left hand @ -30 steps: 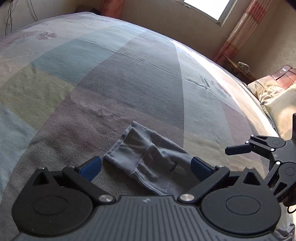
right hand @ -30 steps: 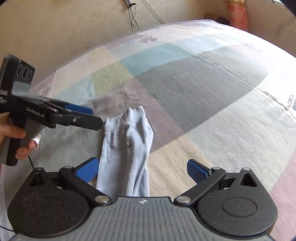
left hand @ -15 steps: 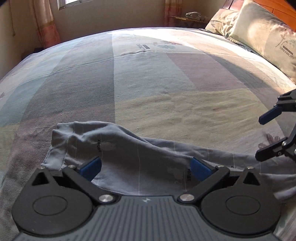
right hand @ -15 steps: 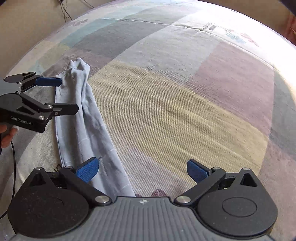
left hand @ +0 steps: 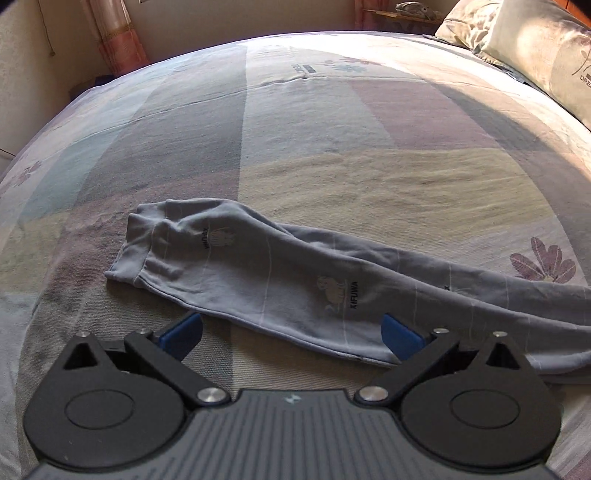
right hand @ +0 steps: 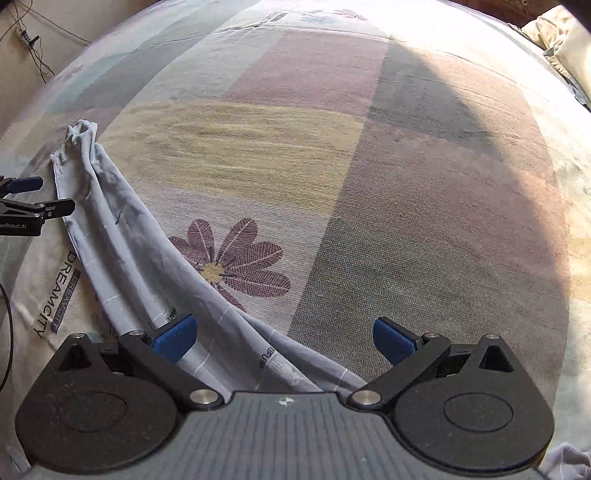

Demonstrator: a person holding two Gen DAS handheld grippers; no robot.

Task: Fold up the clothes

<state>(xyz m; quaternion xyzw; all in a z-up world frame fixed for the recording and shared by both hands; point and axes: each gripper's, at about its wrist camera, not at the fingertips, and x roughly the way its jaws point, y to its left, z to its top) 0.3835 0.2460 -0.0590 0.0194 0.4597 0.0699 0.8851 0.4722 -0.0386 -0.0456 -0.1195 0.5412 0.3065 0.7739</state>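
The left gripper (left hand: 291, 334) hung just above the bed with its blue pads (left hand: 181, 331) spread wide and nothing between them. Its right pad sat over the near edge of the trousers (left hand: 266, 273), while the left pad was over bare sheet (left hand: 332, 177) just beside that edge. Whether either pad touched the cloth could not be told. The right gripper (right hand: 284, 339) was likewise wide and empty, poised low over the other end of the trousers (right hand: 122, 251), where two grey-blue legs ran under its body. Its left pad (right hand: 173, 338) lay over cloth; its right one was over sheet.

The trousers lay stretched out long and narrow across the sheet, the two legs stacked roughly together, with small animal prints and lettering on them. One end was bunched and rumpled. In the right wrist view the left gripper (right hand: 48, 194) showed at the left edge, beside that bunched end.

The sheet was striped in muted blocks with a purple flower (right hand: 236, 258) print. Pillows (left hand: 535, 48) lay at the far right, and a curtain (left hand: 110, 33) hung beyond the bed.
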